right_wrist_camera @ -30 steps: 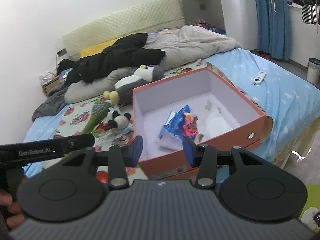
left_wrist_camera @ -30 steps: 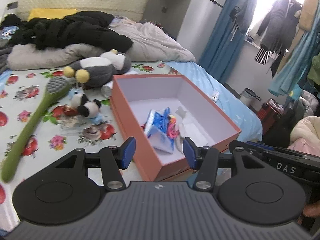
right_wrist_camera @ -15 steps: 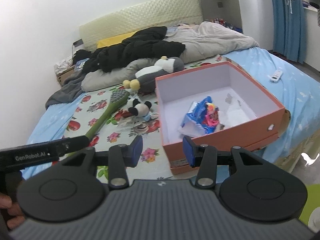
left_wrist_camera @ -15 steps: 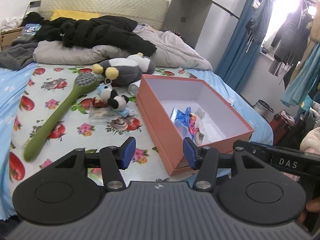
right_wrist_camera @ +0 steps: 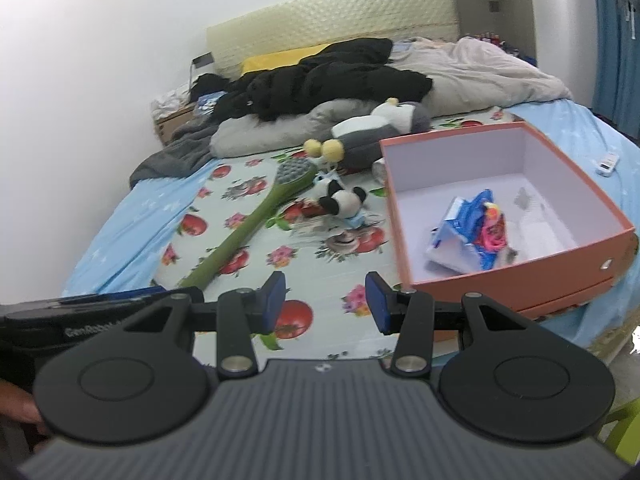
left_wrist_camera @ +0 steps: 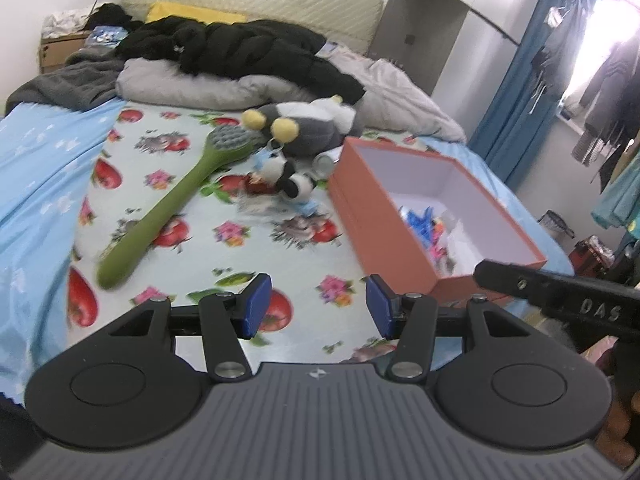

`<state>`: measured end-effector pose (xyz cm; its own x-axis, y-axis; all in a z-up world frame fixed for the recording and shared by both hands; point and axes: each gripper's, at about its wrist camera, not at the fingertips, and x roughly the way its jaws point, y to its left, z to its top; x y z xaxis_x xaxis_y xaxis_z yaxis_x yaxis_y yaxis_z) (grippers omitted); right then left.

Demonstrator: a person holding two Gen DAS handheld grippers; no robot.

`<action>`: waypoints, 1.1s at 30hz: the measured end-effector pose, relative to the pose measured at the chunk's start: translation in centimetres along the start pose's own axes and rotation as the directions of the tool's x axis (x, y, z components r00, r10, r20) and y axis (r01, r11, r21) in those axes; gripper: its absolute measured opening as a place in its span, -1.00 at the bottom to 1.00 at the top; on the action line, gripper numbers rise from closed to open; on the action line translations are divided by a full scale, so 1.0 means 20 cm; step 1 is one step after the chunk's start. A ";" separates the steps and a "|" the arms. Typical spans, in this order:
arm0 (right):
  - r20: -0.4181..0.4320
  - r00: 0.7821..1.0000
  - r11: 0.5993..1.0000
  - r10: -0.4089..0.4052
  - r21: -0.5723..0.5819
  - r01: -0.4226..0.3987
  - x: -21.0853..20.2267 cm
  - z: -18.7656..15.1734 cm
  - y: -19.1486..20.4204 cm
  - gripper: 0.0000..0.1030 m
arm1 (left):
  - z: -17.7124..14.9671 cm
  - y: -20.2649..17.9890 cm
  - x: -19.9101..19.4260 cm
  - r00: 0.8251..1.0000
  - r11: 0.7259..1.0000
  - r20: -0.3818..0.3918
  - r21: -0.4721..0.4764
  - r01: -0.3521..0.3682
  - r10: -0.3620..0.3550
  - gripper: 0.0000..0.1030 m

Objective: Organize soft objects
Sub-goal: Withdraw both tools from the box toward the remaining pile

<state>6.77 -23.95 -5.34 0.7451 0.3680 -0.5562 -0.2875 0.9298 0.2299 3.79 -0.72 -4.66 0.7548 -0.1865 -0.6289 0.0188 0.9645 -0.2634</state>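
Bare flowered sheet [left_wrist_camera: 280,256] between green brush [left_wrist_camera: 168,208] and orange box [left_wrist_camera: 384,232].

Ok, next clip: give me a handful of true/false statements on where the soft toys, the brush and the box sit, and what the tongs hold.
1. The small panda plush lies inside the orange box. False: it lies on the flowered sheet, left of the box.
2. Both the left tongs and the right tongs are empty. True.
3. The green long-handled brush lies on the sheet, outside the box. True.
4. The box is empty. False: a blue and white packet lies in it.
5. The grey and white plush lies beyond the panda, near the pillow. True.
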 end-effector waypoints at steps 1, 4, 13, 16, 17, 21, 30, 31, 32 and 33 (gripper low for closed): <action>-0.006 1.000 1.000 0.007 -0.003 -0.007 0.01 -0.01 0.01 -0.09 | -0.01 0.02 0.00 1.000 1.000 -0.002 -0.003 -0.007 0.007 0.13; -0.028 0.999 1.000 0.019 -0.007 -0.019 0.06 -0.01 0.04 -0.09 | -0.03 0.07 0.03 1.000 0.999 -0.013 -0.030 -0.023 0.023 0.13; -0.060 0.998 0.999 0.031 -0.034 -0.033 0.31 0.07 0.10 -0.08 | 0.00 0.17 0.26 0.997 0.998 -0.069 -0.040 -0.046 0.043 0.20; -0.071 0.997 0.998 0.022 -0.049 -0.025 0.43 0.13 0.10 -0.09 | 0.04 0.20 0.39 0.995 0.998 -0.081 -0.031 -0.054 0.052 0.20; -0.075 0.997 0.998 0.022 -0.053 -0.026 0.47 0.14 0.10 -0.09 | 0.05 0.22 0.44 0.995 0.998 -0.085 -0.029 -0.055 0.053 0.20; -0.090 0.996 0.997 0.023 -0.067 -0.029 0.66 0.23 0.09 -0.09 | 0.12 0.28 0.64 0.994 0.997 -0.098 -0.038 -0.062 0.058 0.21; -0.128 0.992 0.996 0.021 -0.082 -0.032 1.08 0.41 0.04 -0.09 | 0.26 0.41 1.09 0.993 0.997 -0.106 -0.054 -0.060 0.054 0.31; -0.134 0.991 0.996 0.023 -0.085 -0.034 1.13 0.44 0.04 -0.09 | 0.27 0.41 1.13 0.993 0.997 -0.107 -0.051 -0.059 0.053 0.31; -0.140 0.990 0.996 0.020 -0.088 -0.032 1.18 0.45 0.03 -0.09 | 0.28 0.42 1.18 0.993 0.997 -0.109 -0.051 -0.059 0.053 0.31; -0.144 0.989 0.995 0.012 -0.092 -0.025 1.21 0.47 0.02 -0.09 | 0.29 0.43 1.22 0.992 0.997 -0.111 -0.054 -0.059 0.053 0.34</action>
<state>30.31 -14.68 -11.30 0.6470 0.3766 -0.6629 -0.3605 0.9173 0.1693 26.24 4.16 -18.08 0.6776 -0.1550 -0.7189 -0.0610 0.9623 -0.2650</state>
